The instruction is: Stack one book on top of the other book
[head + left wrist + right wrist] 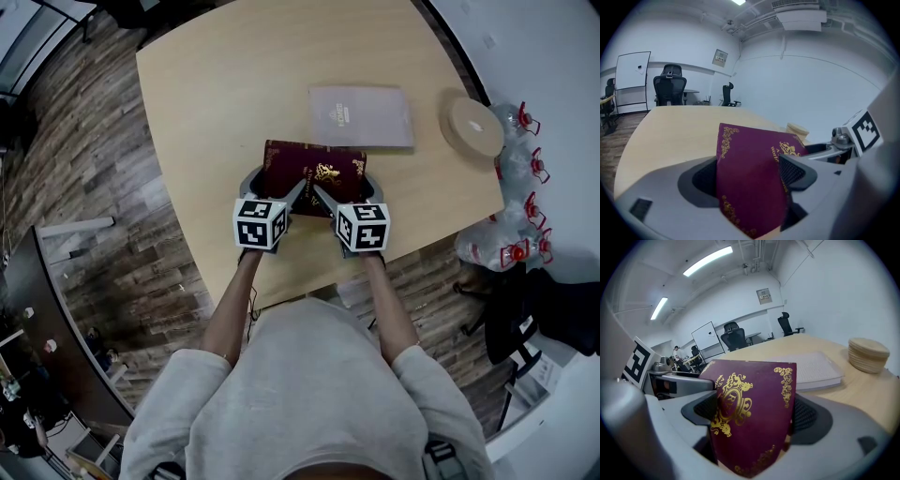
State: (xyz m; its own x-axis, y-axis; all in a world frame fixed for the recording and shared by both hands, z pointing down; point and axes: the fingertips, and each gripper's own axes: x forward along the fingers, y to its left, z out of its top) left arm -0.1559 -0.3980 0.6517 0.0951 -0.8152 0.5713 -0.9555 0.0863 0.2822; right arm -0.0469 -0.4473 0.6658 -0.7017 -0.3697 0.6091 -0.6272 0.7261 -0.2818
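A maroon book with gold ornament (314, 172) is held above the table's near part, gripped at its near edge by both grippers. My left gripper (292, 195) is shut on its near left corner; in the left gripper view the maroon book (750, 180) stands between the jaws. My right gripper (328, 199) is shut on the near right corner, where the cover (752, 413) fills the jaw gap. A pale grey book (360, 115) lies flat on the table just beyond; it shows in the right gripper view as the grey book (815, 369).
The light wooden table (234, 84) has a round stack of wooden discs (472, 125) near its right edge, also seen as the disc stack (868, 354). Plastic bottles with red caps (514, 246) sit off the table's right side. Office chairs (669, 89) stand far back.
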